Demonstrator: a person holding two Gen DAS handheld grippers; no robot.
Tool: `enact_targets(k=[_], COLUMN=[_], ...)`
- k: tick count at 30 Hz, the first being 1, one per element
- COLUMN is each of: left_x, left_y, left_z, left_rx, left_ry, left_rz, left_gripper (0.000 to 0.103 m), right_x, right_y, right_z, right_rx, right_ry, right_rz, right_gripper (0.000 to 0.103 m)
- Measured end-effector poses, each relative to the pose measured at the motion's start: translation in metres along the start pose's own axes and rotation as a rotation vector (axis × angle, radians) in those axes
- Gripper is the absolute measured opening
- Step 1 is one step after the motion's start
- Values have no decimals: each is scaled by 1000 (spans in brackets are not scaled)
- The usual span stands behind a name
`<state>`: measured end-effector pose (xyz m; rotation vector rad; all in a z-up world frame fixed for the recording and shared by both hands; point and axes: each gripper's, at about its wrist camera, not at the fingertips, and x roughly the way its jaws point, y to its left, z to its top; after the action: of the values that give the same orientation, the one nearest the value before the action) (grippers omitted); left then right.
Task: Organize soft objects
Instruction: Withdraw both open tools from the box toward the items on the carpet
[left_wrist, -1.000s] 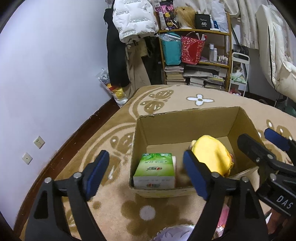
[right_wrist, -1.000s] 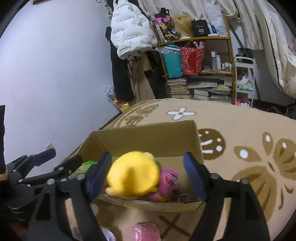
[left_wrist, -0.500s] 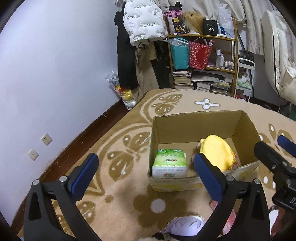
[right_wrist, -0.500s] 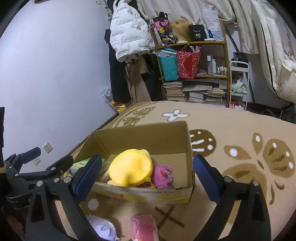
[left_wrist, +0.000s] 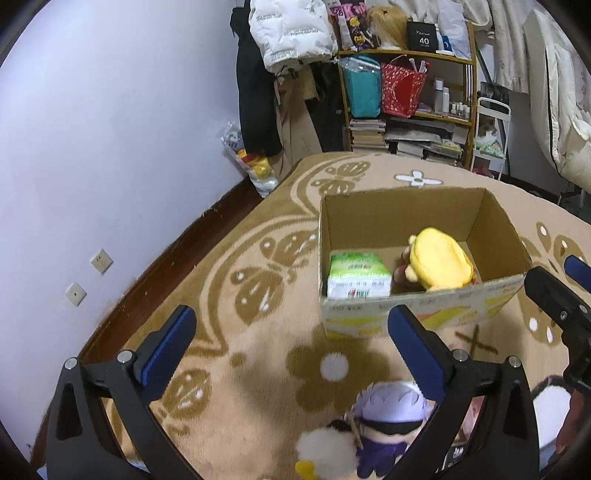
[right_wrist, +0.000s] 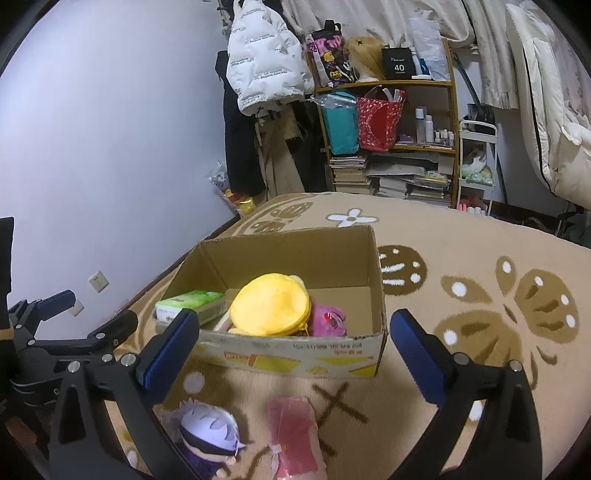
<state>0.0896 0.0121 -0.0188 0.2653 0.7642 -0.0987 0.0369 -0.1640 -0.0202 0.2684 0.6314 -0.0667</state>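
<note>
An open cardboard box (left_wrist: 399, 218) (right_wrist: 295, 254) sits on the patterned carpet. Inside lie a green tissue pack (left_wrist: 358, 275) (right_wrist: 192, 302), a yellow plush (left_wrist: 441, 262) (right_wrist: 271, 304) and a pink plush (right_wrist: 327, 319). In front of the box lie a white-haired doll in purple (left_wrist: 388, 417) (right_wrist: 207, 439) and a pink soft item (right_wrist: 293, 435). My left gripper (left_wrist: 291, 345) hangs open above the carpet, short of the box, with nothing between its fingers. My right gripper (right_wrist: 291, 345) is open too, empty, in front of the box's near wall.
A white fluffy toy (left_wrist: 325, 448) lies beside the doll. A wooden shelf (right_wrist: 388, 144) with bags and stacked books stands at the back, next to hanging coats (right_wrist: 266, 74). The lilac wall (left_wrist: 110, 147) runs along the left; bedding (right_wrist: 554, 129) hangs at the right.
Both grippers have drawn back from the box and opened wider. The yellow plush, between the right jaws a second ago, now lies in the box. The doll and pink item came into view.
</note>
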Motion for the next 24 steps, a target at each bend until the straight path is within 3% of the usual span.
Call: enact_targets(k=[14, 24], left_x=[8, 30], left_y=[24, 35], left_z=[-31, -51], left_rx=[-93, -138], left_ry=[194, 336], left_rz=[-62, -26], left_gripper=[103, 103], right_x=[-4, 12], right_y=[4, 7], right_z=[-24, -38], right_rx=[22, 22], right_ry=[101, 172], right_rz=[14, 15], right_gripper=[103, 100])
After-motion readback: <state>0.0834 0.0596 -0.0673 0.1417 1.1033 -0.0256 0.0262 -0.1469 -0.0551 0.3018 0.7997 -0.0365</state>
